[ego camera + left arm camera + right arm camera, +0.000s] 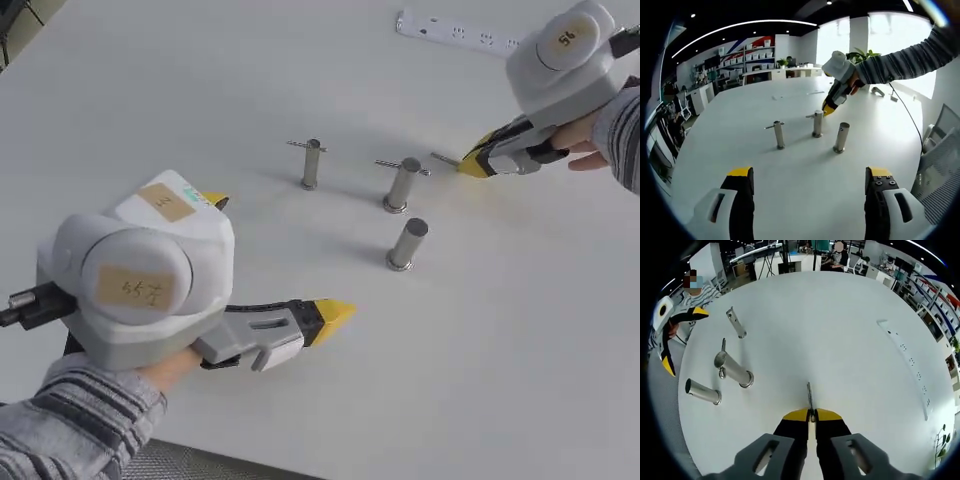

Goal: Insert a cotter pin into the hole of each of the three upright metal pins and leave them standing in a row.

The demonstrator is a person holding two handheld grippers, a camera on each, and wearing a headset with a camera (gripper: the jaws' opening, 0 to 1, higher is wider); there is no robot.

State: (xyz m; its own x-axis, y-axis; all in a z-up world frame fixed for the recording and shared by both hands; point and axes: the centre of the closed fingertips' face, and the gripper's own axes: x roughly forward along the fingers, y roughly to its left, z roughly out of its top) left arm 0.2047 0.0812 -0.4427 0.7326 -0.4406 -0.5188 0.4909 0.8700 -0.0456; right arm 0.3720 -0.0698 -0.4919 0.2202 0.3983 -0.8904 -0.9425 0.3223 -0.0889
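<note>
Three upright metal pins stand on the white table. The far-left pin (311, 166) and the middle pin (400, 186) each carry a cotter pin through the top. The nearest pin (407, 245) has a bare hole. My right gripper (468, 165) is shut on a cotter pin (445, 158), held just right of the middle pin; its own view shows the cotter pin (810, 394) sticking out of the gripper (811, 415). My left gripper (275, 256) hovers open and holds nothing, left of the pins. From the left gripper (810, 172), the pins (817, 124) lie ahead.
A white power strip (455, 32) lies at the table's far edge, also seen from the right gripper (905, 360). Bare white tabletop (480, 360) surrounds the pins. Office shelves and desks stand in the background.
</note>
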